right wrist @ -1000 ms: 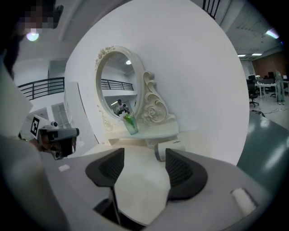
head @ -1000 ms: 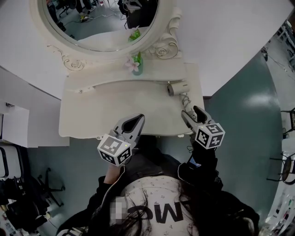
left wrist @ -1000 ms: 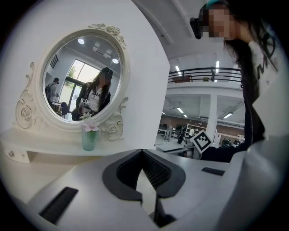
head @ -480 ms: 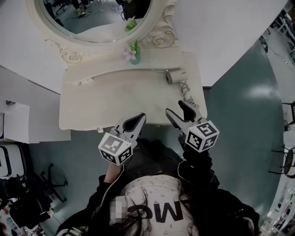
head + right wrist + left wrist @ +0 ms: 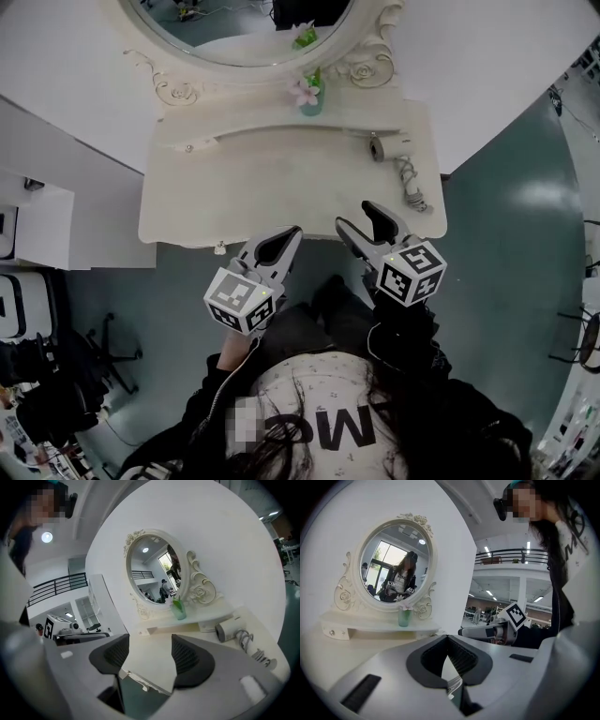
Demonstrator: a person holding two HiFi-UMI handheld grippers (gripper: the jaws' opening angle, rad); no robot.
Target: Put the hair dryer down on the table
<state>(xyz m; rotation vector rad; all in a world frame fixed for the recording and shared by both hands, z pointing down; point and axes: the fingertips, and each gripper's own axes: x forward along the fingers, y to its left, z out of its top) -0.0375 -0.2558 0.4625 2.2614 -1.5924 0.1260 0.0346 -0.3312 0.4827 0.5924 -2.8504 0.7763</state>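
The hair dryer (image 5: 377, 147) lies on its side at the right rear of the table (image 5: 262, 197), close under the raised shelf (image 5: 272, 137), with neither gripper touching it, so the put-down looks done and the risks concern what follows

The table is the largest thing in play, and its bare middle poses no hazard. The trouble sits along its right edge. The oval mirror (image 5: 234, 37) stands behind the shelf, well away from both tools and unlikely to be struck unless an arm swings far forward. The person (image 5: 328, 422) stands at the front edge with both grippers held just off the table.

The right gripper (image 5: 355, 217) hovers with its jaws spread wide and nothing between them, pointing toward the dryer's side of the table. The left gripper (image 5: 292, 234) has its jaws pressed together on nothing, near the front edge at the middle. A careless sweep of the open right jaws is the likeliest cause of a snag.

The vase (image 5: 310, 101) with its flower stands on the shelf just left of the dryer. If the dryer rolls or gets nudged leftward, it could knock the vase over.

The cord (image 5: 411, 184) trails in loose coils from the dryer toward the right front corner, ending near the edge. If it slides off, its weight may drag the dryer after it, and a passing jaw could hook a coil and pull the dryer off the table
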